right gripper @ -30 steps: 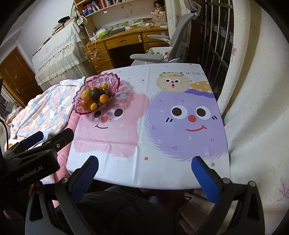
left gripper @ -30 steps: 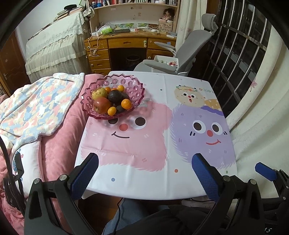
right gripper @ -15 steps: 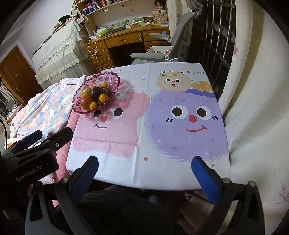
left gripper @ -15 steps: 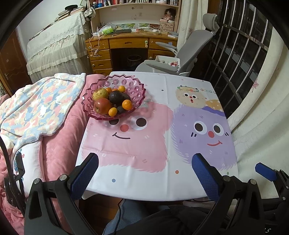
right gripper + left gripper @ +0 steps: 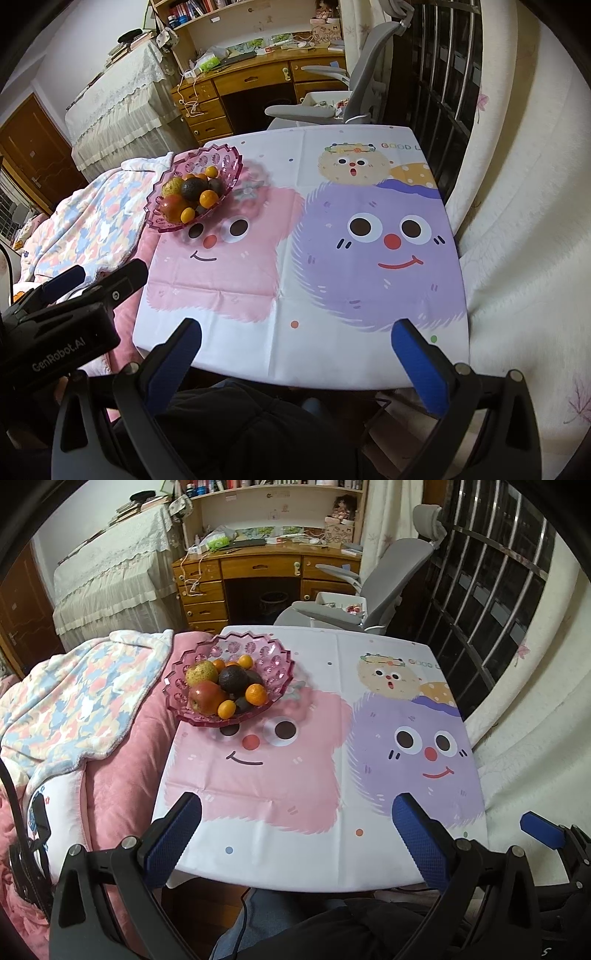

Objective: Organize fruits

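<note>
A pink scalloped glass bowl (image 5: pixel 258 653) stands at the table's far left corner, also in the right wrist view (image 5: pixel 218 162). It holds a red apple (image 5: pixel 205 698), a yellow-green pear (image 5: pixel 201 672), dark avocados (image 5: pixel 232 677) and several small oranges (image 5: pixel 256 695). My left gripper (image 5: pixel 295 827) is open and empty above the table's near edge. My right gripper (image 5: pixel 295 347) is open and empty at the near edge too. The left gripper's body shows in the right wrist view (image 5: pixel 59 325).
The table (image 5: pixel 314 849) wears a cloth with pink and purple cartoon faces. A pink bed with a patterned blanket (image 5: pixel 74 701) adjoins the left side. A grey office chair (image 5: pixel 369 602) and wooden desk (image 5: pixel 258 565) stand behind. A barred window (image 5: pixel 498 602) is at right.
Both views have drifted slightly; the bowl and table sit a touch lower in the left wrist view. Both grippers stay open and empty. The fruits have not moved.
</note>
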A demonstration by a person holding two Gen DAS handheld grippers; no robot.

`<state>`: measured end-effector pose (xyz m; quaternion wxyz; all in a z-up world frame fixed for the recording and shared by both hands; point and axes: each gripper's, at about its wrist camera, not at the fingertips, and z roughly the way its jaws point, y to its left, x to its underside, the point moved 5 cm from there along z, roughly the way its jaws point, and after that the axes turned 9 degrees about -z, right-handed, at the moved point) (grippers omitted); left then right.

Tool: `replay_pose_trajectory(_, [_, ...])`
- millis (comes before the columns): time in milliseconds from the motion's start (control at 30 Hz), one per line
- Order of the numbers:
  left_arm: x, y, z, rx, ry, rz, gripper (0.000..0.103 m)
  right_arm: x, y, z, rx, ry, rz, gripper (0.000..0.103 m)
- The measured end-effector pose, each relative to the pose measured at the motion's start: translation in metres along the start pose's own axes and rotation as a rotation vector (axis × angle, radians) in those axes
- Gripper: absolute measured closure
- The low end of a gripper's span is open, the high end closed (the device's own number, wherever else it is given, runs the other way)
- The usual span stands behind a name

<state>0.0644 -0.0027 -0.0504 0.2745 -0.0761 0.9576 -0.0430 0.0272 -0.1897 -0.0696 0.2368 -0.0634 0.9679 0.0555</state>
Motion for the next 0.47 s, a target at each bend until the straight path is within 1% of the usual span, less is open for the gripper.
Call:
replay_pose_trajectory(233, [0.0015, -0.0005, 0.0017, -0.008, -0.002, 0.004, 0.000, 0.0035, -0.0032, 0.0043, -0.006, 0.008, -0.007, 0.000])
replay_pose_trajectory(467, [-0.0015, -0.0029, 0.0038, -0.013, -0.006, 0.004, 0.000, -0.0001, -0.0082, 0.0050, -0.012, 0.007, -0.013, 0.000])
